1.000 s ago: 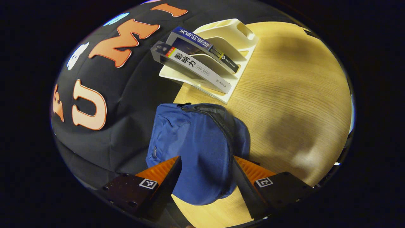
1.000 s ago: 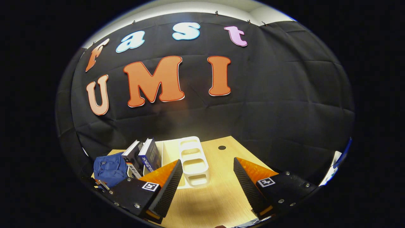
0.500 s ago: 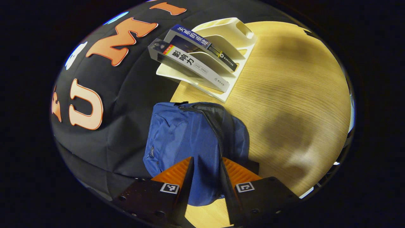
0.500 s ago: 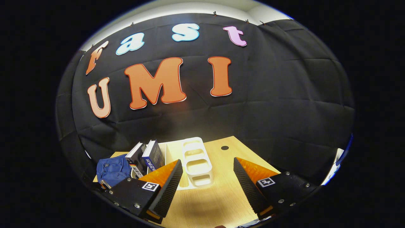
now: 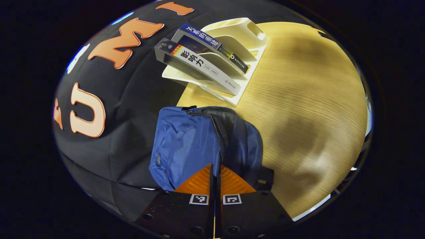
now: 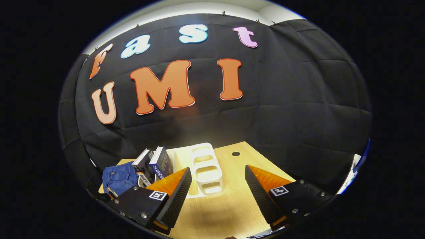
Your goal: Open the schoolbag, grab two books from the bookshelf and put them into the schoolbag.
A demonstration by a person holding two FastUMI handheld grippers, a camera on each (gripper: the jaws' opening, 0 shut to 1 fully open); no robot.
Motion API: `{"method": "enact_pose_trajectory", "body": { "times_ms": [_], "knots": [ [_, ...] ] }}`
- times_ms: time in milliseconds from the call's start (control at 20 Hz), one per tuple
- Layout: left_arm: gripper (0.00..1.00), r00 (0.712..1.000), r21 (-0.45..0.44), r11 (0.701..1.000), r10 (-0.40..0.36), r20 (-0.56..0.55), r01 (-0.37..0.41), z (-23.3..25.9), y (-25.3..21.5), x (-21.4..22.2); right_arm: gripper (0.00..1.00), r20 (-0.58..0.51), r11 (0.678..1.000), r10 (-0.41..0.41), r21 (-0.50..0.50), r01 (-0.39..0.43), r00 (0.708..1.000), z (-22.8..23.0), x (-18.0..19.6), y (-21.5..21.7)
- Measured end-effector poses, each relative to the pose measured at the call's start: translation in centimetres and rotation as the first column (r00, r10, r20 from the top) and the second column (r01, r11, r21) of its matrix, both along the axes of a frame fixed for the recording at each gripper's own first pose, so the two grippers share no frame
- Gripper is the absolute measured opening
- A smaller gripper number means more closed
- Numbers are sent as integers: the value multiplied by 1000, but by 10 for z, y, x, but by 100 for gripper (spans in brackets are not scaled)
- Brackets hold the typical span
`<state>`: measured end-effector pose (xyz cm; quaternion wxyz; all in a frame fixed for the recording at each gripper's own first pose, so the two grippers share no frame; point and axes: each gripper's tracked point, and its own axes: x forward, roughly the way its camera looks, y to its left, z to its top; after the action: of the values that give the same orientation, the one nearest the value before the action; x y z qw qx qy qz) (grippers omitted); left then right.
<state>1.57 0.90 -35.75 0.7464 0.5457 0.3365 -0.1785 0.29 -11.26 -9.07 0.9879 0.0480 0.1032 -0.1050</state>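
left gripper [image 5: 215, 172] clenched at the schoolbag's [image 5: 186, 139] zipper line, zip runs straight ahead | right gripper [image 6: 217, 187] released over counter [image 6: 225, 212] | books [image 5: 202, 59] in bookshelf [image 5: 245, 33] beyond bag

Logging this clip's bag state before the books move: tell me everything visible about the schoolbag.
The schoolbag is a blue, soft fabric pack standing on the wooden table against the black cloth wall, just in front of the white bookshelf. A dark zipper curves over its top and looks closed. A front pocket panel shows on its left face. The left claw is shut at the zipper line near the bag's top; whether it pinches a pull is hidden. In the right gripper view the bag sits beside the books.
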Motion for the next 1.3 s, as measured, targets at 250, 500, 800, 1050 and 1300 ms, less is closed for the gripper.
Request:
{"method": "enact_pose_trajectory", "body": {
  "times_ms": [250, 500, 800, 1050, 1300],
  "knots": [
    [0, 996, -45, 999, 0, -93, -4, 20, -6, 3, 96, 12, 999, 36, -18, -36, 999, 3, 3, 11],
    [0, 963, -154, 984, 43, -265, -86, 65, -4, 19, 96, 11, 995, 94, -14, -94, 995, 6, 14, 35],
    [1, 888, -242, 967, -42, -457, -78, 100, 8, 35, 97, 41, 989, 145, 28, -146, 989, 22, 34, 96],
    [1, 818, -313, 946, -117, -563, -80, 109, 13, 50, 97, -53, 971, 238, 41, -236, 970, 14, 51, 152],
    [1, 797, -361, 930, -165, -581, -70, 135, 19, 82, 97, -138, 966, 258, 36, -256, 956, 10, 68, 187]
  ]
}}
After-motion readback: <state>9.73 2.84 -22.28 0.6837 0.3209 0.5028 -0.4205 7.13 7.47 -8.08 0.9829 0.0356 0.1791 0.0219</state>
